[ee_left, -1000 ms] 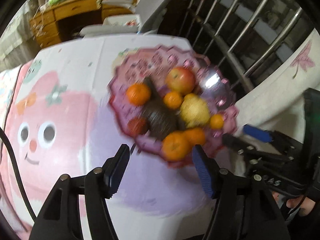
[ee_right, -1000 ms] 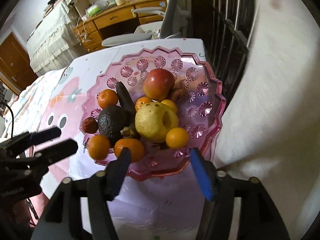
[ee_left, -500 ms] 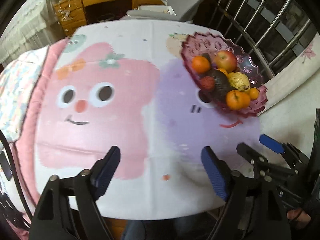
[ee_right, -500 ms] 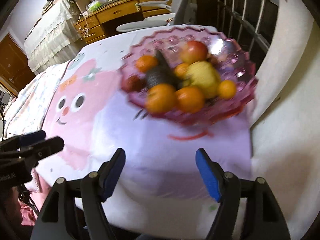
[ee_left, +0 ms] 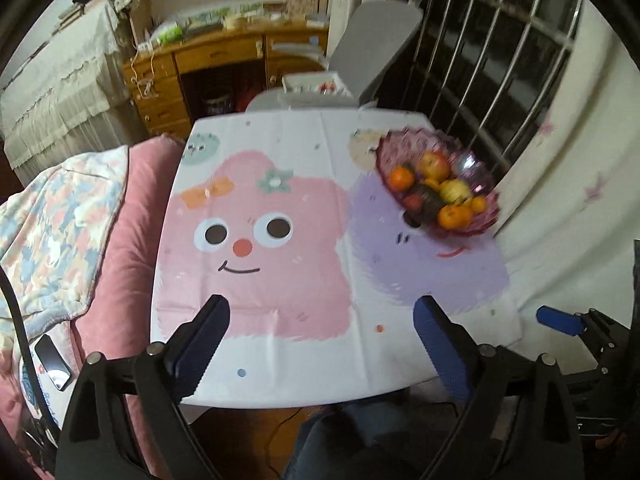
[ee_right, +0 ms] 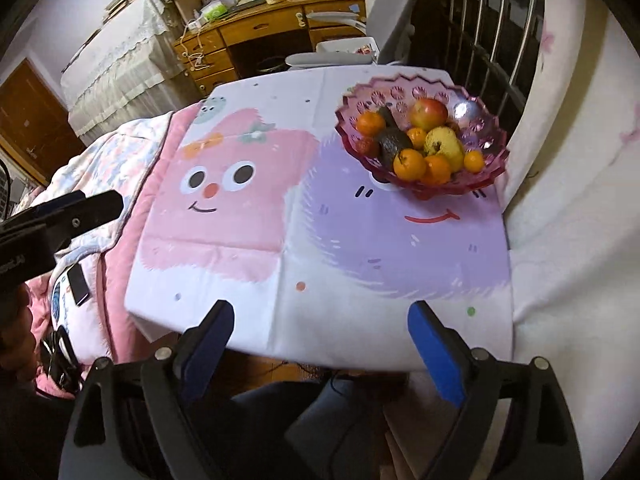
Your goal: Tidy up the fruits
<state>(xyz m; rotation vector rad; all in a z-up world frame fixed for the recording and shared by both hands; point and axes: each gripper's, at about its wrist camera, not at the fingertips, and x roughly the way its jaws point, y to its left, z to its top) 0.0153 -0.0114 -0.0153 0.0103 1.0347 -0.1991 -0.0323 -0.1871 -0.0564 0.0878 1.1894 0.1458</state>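
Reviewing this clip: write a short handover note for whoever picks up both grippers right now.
Left gripper: open, empty, off the table's near edge.
Right gripper: open, empty, also off the near edge.
Fruit: all in the pink bowl at the far right of the tablecloth: apple, avocado, oranges and a yellow fruit.
Done: no loose fruit visible on the cloth.
Left: nothing obvious; check the sorting is complete.

Left gripper (ee_left: 320, 320): jaws spread wide, nothing between blue pads (ee_left: 438, 348), held raised, pointing forward and down. Right gripper (ee_right: 320, 326): jaws likewise wide apart, empty, raised at similar height. Each gripper shows at edge of other's view, side by side, well apart.
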